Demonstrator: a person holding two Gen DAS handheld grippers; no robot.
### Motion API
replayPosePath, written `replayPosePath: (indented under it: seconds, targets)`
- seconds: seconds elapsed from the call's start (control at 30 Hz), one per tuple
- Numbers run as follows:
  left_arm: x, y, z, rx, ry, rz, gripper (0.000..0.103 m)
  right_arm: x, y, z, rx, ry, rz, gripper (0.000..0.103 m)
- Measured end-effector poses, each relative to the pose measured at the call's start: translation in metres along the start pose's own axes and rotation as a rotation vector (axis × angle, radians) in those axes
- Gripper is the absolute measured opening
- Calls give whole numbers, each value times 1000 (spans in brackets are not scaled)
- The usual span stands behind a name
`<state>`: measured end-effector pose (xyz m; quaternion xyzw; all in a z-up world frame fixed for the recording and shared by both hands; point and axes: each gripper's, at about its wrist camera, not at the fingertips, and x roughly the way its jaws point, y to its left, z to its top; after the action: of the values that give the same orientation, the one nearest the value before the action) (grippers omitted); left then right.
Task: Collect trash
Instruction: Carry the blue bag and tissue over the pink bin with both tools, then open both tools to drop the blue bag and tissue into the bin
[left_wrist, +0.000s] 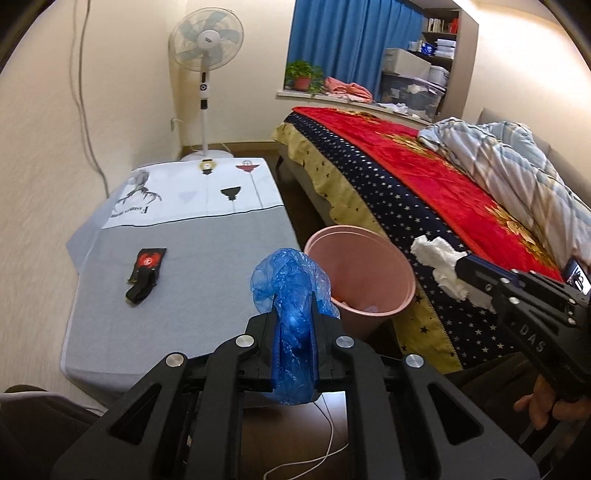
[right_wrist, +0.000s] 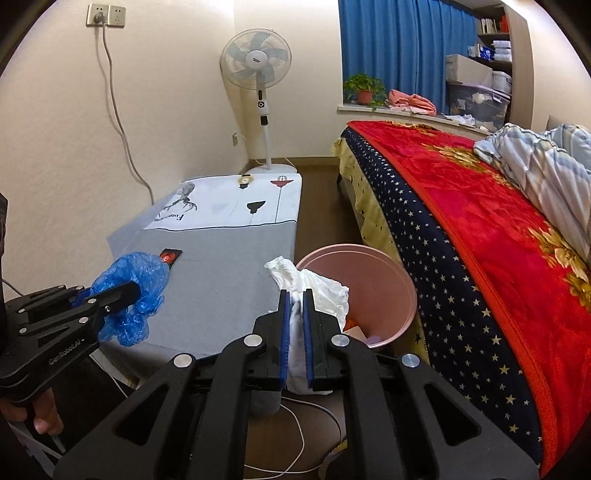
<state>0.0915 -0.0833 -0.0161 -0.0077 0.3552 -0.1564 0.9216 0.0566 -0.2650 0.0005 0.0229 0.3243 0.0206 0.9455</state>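
My left gripper (left_wrist: 294, 295) is shut on a crumpled blue plastic bag (left_wrist: 291, 284), held above the near edge of the grey table just left of the pink bin (left_wrist: 360, 273). From the right wrist view the same left gripper (right_wrist: 135, 290) and blue plastic bag (right_wrist: 129, 295) hang over the table's left side. My right gripper (right_wrist: 294, 295) is shut on a crumpled white tissue (right_wrist: 310, 288), close to the pink bin's (right_wrist: 369, 280) near left rim. In the left wrist view the right gripper (left_wrist: 461, 264) holds the white tissue (left_wrist: 443, 266) over the bed's edge. Scraps lie in the bin.
A black and red wrapper (left_wrist: 146, 269) lies on the grey-covered table (left_wrist: 192, 295). The bed with a red blanket (left_wrist: 424, 173) stands on the right, the bin between it and the table. A standing fan (left_wrist: 205, 74) is in the far corner. A white cable (right_wrist: 295, 435) trails on the floor.
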Motion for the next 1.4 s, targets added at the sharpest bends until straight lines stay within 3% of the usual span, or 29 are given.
replayPosePath:
  seconds: [0.4, 0.7, 1.03, 1.4]
  targets:
    - [32, -23, 14, 31, 44, -24, 11, 27, -19, 2, 14, 46, -8, 7]
    - [86, -56, 50, 62, 79, -73, 11, 64, -56, 32, 2, 82, -68, 7]
    - [170, -82, 86, 69, 131, -98, 11, 135, -110, 61, 36, 129, -100, 7]
    - [267, -87, 88, 68, 255, -93, 11, 205, -133, 59, 46, 215, -108, 7]
